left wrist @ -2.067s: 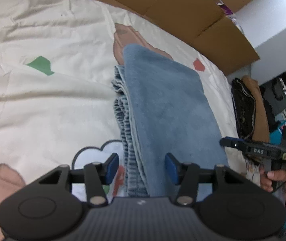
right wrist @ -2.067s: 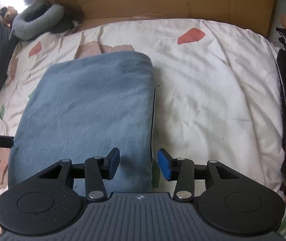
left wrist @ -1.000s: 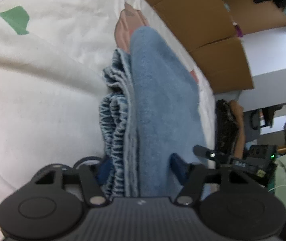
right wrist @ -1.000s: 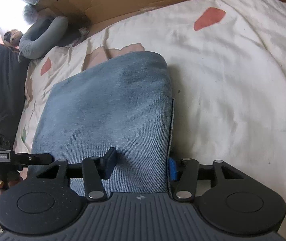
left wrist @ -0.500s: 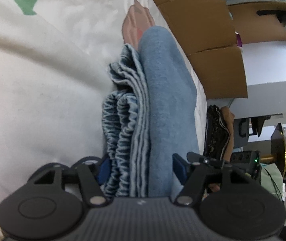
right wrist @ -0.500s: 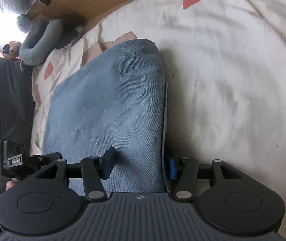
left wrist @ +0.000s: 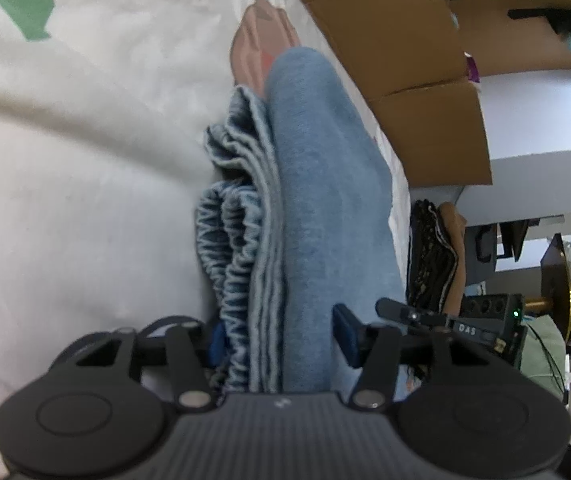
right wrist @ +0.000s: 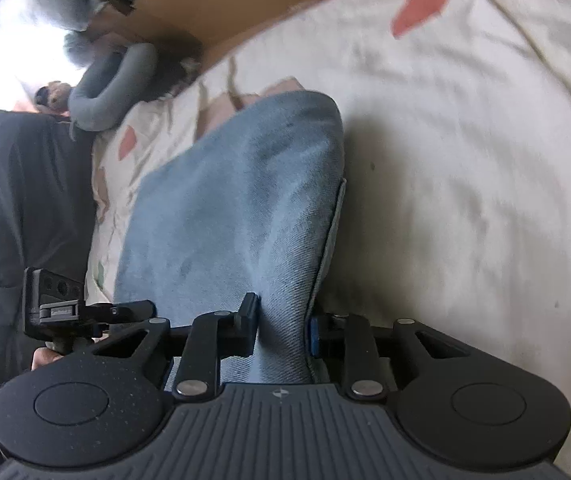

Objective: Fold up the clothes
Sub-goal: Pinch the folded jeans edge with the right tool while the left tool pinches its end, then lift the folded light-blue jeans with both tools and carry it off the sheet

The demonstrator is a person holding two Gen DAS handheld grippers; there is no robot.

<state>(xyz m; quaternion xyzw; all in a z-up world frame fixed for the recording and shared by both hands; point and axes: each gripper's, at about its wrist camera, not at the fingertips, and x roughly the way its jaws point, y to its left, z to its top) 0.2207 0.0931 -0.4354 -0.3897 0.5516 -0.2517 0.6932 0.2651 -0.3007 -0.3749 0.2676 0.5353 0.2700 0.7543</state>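
Observation:
Folded blue jeans point(left wrist: 317, 200) lie as a thick stack on the white patterned bedsheet point(left wrist: 65, 200), their gathered elastic waistband facing left in the left wrist view. My left gripper point(left wrist: 279, 338) is shut on the near end of the stack, one blue pad on each side. From the opposite side, my right gripper point(right wrist: 281, 330) is shut on the smooth folded edge of the jeans point(right wrist: 237, 200). Each tool shows in the other's view: the right one point(left wrist: 445, 322) and the left one point(right wrist: 85, 308), held by a hand point(right wrist: 43, 358).
Cardboard point(left wrist: 405, 40) lines the far edge of the bed. A heap of dark clothes point(left wrist: 433, 260) lies past the jeans. A grey neck pillow point(right wrist: 113, 80) and a dark cloth point(right wrist: 25, 200) sit at the left. Bare bedsheet point(right wrist: 465, 160) spreads to the right.
Both grippers dropped low and slid around the ends of the folded jeans. Their fingers have now narrowed onto the cloth, the right pair most visibly.

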